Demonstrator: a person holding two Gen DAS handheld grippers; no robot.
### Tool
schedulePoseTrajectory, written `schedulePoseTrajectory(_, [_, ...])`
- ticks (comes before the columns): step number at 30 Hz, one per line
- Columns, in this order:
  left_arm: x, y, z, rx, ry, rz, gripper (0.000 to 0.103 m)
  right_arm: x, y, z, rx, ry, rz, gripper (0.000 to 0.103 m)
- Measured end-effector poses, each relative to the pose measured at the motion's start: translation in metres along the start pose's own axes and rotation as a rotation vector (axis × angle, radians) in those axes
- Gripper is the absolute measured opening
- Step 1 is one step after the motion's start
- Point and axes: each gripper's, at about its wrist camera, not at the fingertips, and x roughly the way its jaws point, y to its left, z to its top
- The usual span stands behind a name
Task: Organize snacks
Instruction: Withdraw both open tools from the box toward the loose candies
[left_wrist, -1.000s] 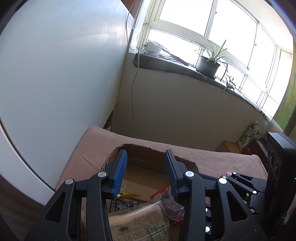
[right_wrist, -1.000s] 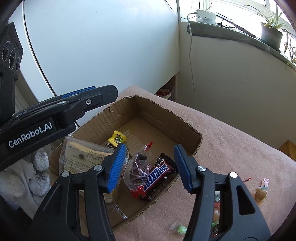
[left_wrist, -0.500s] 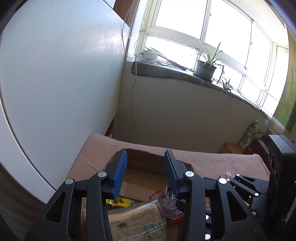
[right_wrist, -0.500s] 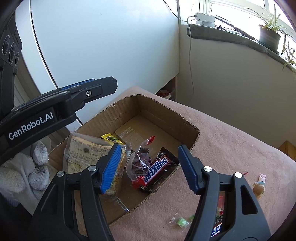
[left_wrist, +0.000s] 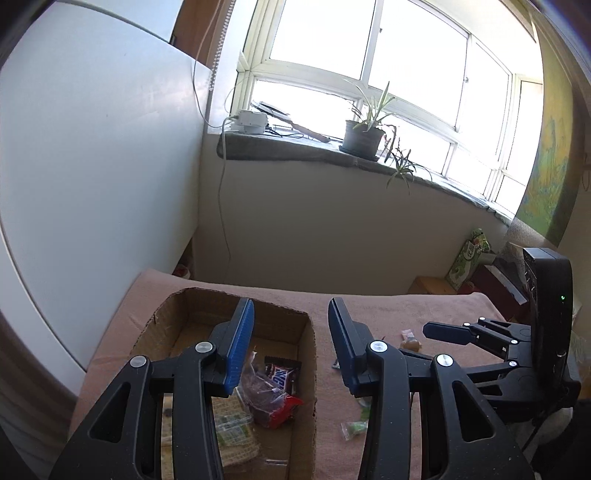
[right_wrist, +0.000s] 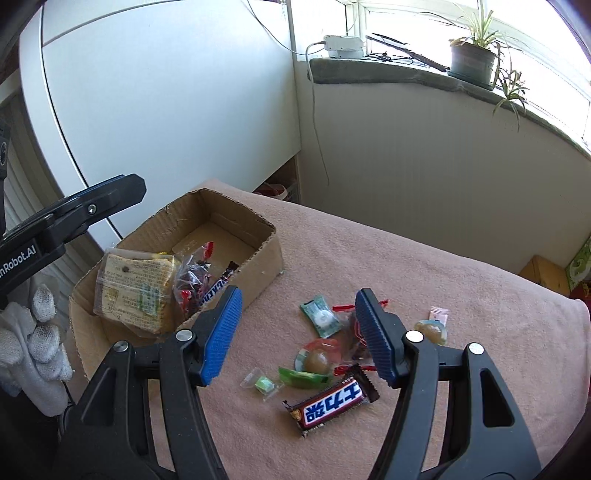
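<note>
An open cardboard box (right_wrist: 266, 254) sits on a pink-covered table and holds a cracker pack (right_wrist: 135, 291), a clear bag of dark sweets (right_wrist: 192, 280) and a Snickers bar (left_wrist: 281, 377). The box also shows in the left wrist view (left_wrist: 308, 369). Loose snacks lie right of the box: a Snickers bar (right_wrist: 332, 404), a green wrapped sweet (right_wrist: 320, 315), a round jelly cup (right_wrist: 318, 360) and a small green candy (right_wrist: 263, 384). My right gripper (right_wrist: 297, 334) is open and empty above these loose snacks. My left gripper (left_wrist: 290, 347) is open and empty above the box's right wall.
A pink cloth (right_wrist: 461, 295) covers the table. A white cabinet (right_wrist: 166, 110) stands behind the box. A windowsill with a potted plant (right_wrist: 472, 61) runs along the far wall. A round wrapped sweet (right_wrist: 430, 330) and a pink wrapper (right_wrist: 438, 315) lie further right.
My right gripper has moved right from over the box to over the loose snacks. My left gripper has shifted right and lifted, toward the box's right wall. Both stayed open.
</note>
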Motion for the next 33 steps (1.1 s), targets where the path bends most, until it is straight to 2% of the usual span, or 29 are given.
schedulePoseTrajectory(10, [0.009, -0.059, -0.034, 0.042, 0.084, -0.128, 0.041, -0.009, -0.075, -0.026, 0.104, 0.029, -0.074, 0.066])
schedulePoseTrajectory(15, [0.026, -0.087, -0.049, 0.083, 0.149, -0.174, 0.041, -0.007, -0.106, -0.036, 0.16, 0.045, -0.083, 0.066])
schedulePoseTrajectory(20, [0.046, -0.097, -0.068, 0.088, 0.227, -0.207, 0.041, 0.004, -0.127, -0.041, 0.209, 0.07, -0.062, 0.066])
schedulePoseTrajectory(24, [0.063, -0.101, -0.081, 0.104, 0.282, -0.191, 0.041, 0.017, -0.132, -0.042, 0.211, 0.089, -0.052, 0.066])
schedulePoseTrajectory(33, [0.083, -0.108, -0.097, 0.153, 0.346, -0.152, 0.041, 0.05, -0.124, -0.034, 0.199, 0.129, -0.025, 0.066])
